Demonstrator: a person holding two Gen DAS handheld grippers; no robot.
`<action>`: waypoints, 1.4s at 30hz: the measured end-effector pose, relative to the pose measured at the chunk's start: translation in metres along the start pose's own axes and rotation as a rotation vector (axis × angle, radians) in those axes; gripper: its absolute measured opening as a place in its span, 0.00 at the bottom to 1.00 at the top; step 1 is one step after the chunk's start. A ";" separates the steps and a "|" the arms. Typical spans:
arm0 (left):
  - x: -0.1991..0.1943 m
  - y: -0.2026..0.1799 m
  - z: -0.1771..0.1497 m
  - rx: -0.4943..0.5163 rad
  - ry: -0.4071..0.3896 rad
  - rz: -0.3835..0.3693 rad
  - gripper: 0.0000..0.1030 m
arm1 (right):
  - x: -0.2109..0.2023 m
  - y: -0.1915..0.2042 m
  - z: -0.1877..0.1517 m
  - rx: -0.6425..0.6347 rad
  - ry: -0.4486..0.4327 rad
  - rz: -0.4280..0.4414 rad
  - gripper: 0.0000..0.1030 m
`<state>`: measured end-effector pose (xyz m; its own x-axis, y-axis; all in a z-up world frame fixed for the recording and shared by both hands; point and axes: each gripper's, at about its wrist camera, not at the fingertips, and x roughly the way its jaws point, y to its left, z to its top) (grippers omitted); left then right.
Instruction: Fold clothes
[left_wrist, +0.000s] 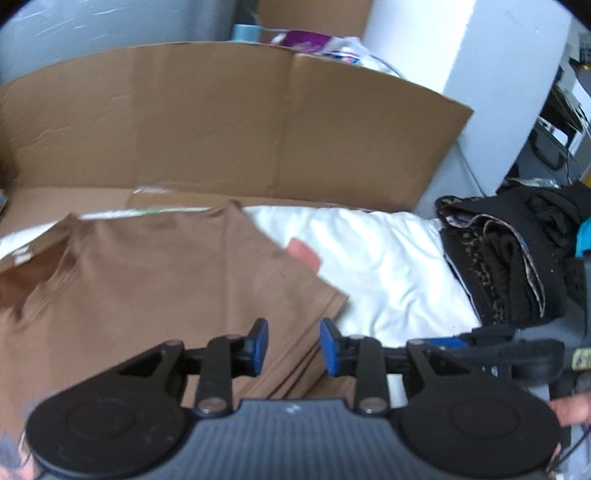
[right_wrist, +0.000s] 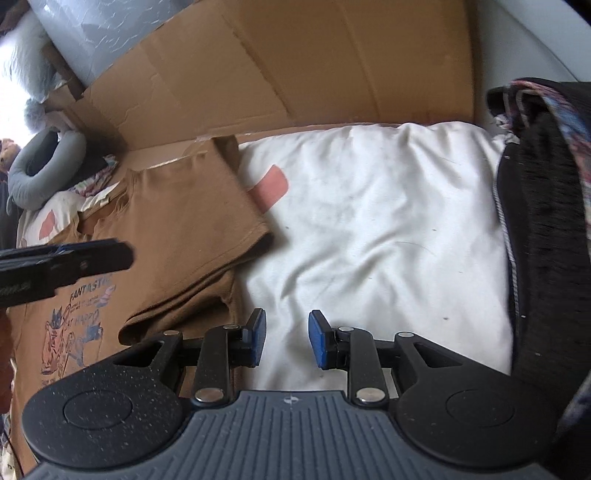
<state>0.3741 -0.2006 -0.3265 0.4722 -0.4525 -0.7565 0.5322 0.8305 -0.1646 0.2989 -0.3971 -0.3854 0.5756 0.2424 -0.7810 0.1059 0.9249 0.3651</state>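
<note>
A brown T-shirt (left_wrist: 155, 288) lies partly folded on a white sheet (left_wrist: 388, 266), its sleeve doubled over the body. In the right wrist view the brown T-shirt (right_wrist: 177, 229) shows a cartoon print at its lower left. My left gripper (left_wrist: 291, 347) hovers over the shirt's folded right edge, blue pads apart with nothing pinched. My right gripper (right_wrist: 286, 339) stands open over the bare white sheet (right_wrist: 388, 221), just right of the shirt. Each gripper appears side-on in the other's view: the right gripper (left_wrist: 454, 341) and the left gripper (right_wrist: 110, 254).
A creased cardboard sheet (left_wrist: 221, 122) stands behind the bedding. A pile of dark clothes (left_wrist: 509, 258) borders the sheet on the right. A pink patch (right_wrist: 271, 184) marks the sheet by the sleeve. A grey neck pillow (right_wrist: 44, 170) lies at the far left.
</note>
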 end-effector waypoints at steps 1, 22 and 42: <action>0.005 -0.006 0.003 0.016 0.003 -0.006 0.34 | -0.002 -0.002 0.000 0.010 -0.005 0.002 0.31; 0.098 -0.042 0.005 0.093 0.116 0.026 0.39 | -0.008 -0.024 -0.009 0.073 -0.008 -0.020 0.31; 0.066 -0.032 0.020 0.080 0.037 -0.020 0.03 | -0.005 -0.020 -0.007 0.087 -0.021 -0.013 0.31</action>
<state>0.4021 -0.2637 -0.3579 0.4358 -0.4551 -0.7765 0.5960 0.7924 -0.1299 0.2885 -0.4151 -0.3923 0.5903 0.2237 -0.7755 0.1829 0.8987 0.3985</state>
